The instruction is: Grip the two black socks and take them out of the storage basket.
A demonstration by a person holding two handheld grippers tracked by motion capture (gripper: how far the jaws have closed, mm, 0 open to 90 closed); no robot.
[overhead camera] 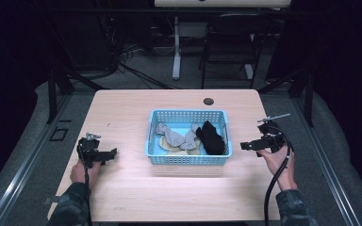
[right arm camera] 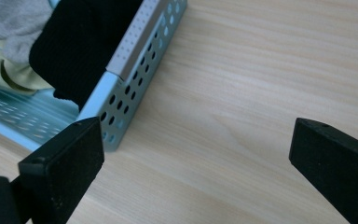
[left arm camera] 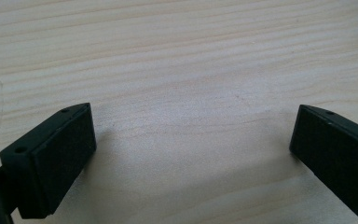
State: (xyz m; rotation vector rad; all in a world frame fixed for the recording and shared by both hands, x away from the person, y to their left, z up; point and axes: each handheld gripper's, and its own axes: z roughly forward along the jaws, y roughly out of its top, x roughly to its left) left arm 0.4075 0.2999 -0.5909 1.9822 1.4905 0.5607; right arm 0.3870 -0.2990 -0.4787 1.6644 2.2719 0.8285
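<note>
Both grippers rest near the tabletop's front edge, jaws spread wide and empty: left gripper (overhead camera: 114, 151) toward the left edge, right gripper (overhead camera: 243, 146) just beside the blue basket (overhead camera: 187, 159), which holds a black sock (overhead camera: 210, 137) and grey sock (overhead camera: 171, 136) mid-table.

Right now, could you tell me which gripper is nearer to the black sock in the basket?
Right. The right gripper sits just beside the black sock; the left gripper is across the basket.

We see a pale wooden table (overhead camera: 122, 197) (a dark hole (overhead camera: 209, 101) at its far edge) with a blue basket (overhead camera: 187, 159) at its middle.
</note>
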